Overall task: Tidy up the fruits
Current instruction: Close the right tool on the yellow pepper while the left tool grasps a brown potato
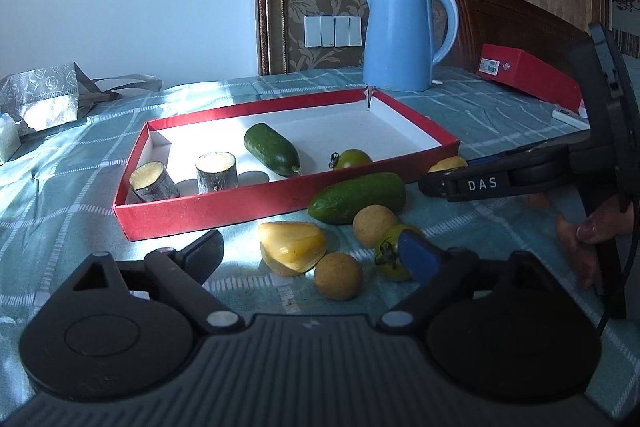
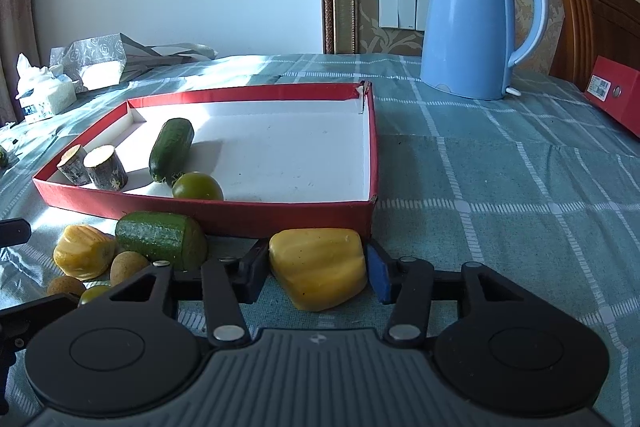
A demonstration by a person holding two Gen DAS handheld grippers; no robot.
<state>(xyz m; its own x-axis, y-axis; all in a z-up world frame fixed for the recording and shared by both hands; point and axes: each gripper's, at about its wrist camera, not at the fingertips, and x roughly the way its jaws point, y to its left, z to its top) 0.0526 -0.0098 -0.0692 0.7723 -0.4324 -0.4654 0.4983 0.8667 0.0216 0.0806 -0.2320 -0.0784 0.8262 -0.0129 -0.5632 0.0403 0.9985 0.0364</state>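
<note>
Rightward, bare tablecloth (image 2: 500, 195) beside red tray (image 2: 374, 163).

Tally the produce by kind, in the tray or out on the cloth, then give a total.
Cucumbers: 2 (one in the red tray, one on the cloth)
Green tomatoes: 2
Yellow wedge-shaped fruits: 2
Round brown fruits: 2
Cut stalk pieces: 2
Total: 10

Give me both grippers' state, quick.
Left gripper: open, holding nothing.
Right gripper: shut on the yellow fruit piece in front of the red tray.
</note>
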